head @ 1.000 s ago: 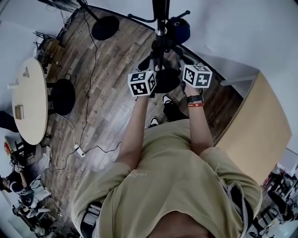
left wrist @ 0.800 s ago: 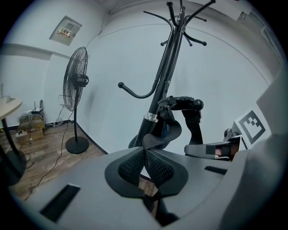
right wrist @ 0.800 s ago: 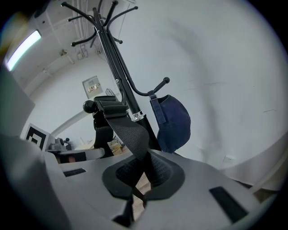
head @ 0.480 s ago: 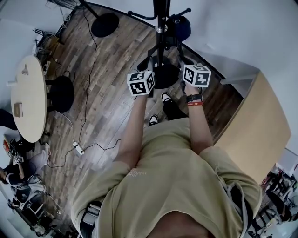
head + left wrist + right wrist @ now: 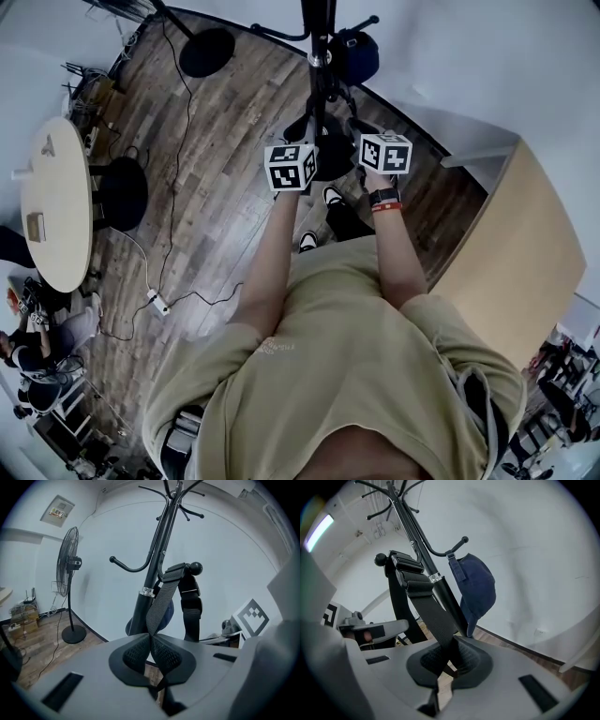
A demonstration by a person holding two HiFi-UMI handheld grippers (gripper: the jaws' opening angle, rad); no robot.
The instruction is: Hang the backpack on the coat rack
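Note:
Both grippers hold up the black backpack [image 5: 330, 161] at the black coat rack [image 5: 317, 58]. My left gripper [image 5: 151, 641] is shut on a grey webbing strap [image 5: 162, 603]. That strap runs up and over a ball-tipped hook [image 5: 194, 567] on the coat rack pole [image 5: 153, 576]. In the right gripper view, my right gripper [image 5: 449, 651] is shut on the same kind of strap [image 5: 431, 613], which leads up to the ball-tipped hook [image 5: 381, 558]. Seen from the head, the left gripper [image 5: 291, 167] and right gripper [image 5: 385, 153] flank the pole, close together.
A blue cap [image 5: 479, 588] hangs on another hook of the rack. A standing fan [image 5: 68, 576] is to the left by the wall. A round table [image 5: 54, 202] and floor cables [image 5: 159, 300] lie left; a wooden cabinet [image 5: 511, 253] stands to the right.
Both grippers have drawn slightly closer together and nearer the rack pole, still shut on the straps.

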